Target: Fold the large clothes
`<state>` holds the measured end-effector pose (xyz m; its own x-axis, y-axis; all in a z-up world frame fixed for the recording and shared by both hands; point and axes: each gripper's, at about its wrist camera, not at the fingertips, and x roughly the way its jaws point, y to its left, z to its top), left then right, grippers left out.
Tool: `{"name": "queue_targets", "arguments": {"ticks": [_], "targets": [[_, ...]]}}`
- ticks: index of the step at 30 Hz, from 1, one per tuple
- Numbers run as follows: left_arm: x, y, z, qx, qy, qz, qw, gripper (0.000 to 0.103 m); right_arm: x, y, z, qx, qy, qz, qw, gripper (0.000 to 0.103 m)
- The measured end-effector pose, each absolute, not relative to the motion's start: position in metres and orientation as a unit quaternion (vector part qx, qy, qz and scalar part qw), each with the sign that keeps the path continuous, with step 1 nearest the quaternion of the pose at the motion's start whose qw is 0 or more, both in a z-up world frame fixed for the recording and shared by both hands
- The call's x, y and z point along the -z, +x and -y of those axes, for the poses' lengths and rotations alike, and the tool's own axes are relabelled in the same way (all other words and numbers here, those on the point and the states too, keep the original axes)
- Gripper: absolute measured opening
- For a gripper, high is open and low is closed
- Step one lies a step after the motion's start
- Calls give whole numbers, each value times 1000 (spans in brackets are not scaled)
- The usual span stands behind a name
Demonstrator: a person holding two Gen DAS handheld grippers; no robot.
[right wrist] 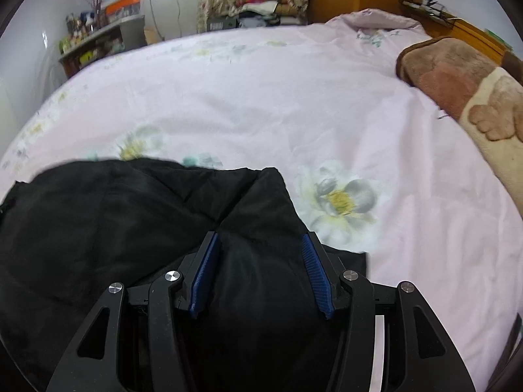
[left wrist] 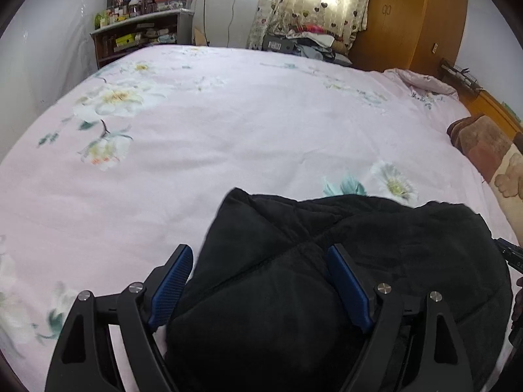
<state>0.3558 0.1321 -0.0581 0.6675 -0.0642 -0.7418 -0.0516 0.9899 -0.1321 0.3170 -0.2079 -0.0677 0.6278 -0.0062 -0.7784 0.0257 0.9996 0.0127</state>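
Two handheld grippers straddle a black padded garment point(left wrist: 343, 261) lying on the near edge of a pink floral bedsheet point(left wrist: 228, 124). On the left, the left gripper point(left wrist: 258, 284) stands with its ribbed blue pads spread wide around a puffy bulge, not pinching. On the right, the right gripper point(right wrist: 261, 274) likewise brackets a thick fold, jaws apart; whether its pads press cannot be told. Quilted, matte and soft, the garment likely handles bulky, light and springy; seams or edges offer firmer holds.

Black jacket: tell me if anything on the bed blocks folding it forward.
Nothing visible does. Ahead of the black jacket the pink floral sheet lies bare. The brown blanket sits off at the right edge, apart from the jacket.
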Motion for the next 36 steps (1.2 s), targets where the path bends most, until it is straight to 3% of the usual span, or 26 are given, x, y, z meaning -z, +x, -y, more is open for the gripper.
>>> {"name": "queue_targets", "arguments": {"ticks": [6,12,19,24,27,36], "targets": [[25,283,-150,7,-82,-356,931,85,35,249,209,-14,41,-398,916,53],[65,261,-164,-17,-85,-415,906,66,72,220,213,5,44,-437,899,53],[41,227,-170,-21,-126,-375,918,66,48,203,214,17,29,-415,909,53],[65,226,-175,-29,-127,-404,906,66,62,188,216,16,27,-426,904,53],[82,239,-179,-29,-142,-422,895,66,74,193,223,20,40,-438,898,61],[98,270,-175,-2,-153,-432,889,71,94,220,248,-2,104,-464,880,65]]}}
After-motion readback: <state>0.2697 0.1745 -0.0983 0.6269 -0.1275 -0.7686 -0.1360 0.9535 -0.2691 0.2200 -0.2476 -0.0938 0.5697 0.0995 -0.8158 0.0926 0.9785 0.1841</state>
